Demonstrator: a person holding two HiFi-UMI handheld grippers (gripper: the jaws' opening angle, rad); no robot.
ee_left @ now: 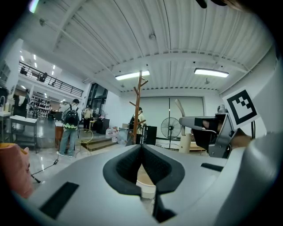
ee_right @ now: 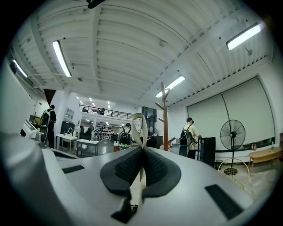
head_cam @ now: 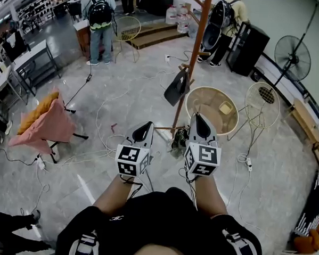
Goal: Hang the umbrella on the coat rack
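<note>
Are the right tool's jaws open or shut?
Shut. On the right gripper the jaws meet, pinching a beige loop that sticks up between them.

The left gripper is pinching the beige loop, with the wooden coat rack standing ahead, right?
Not quite: the right gripper pinches the beige loop, as the right gripper view shows. The left gripper has its jaws together on nothing. The wooden coat rack does stand ahead.
</note>
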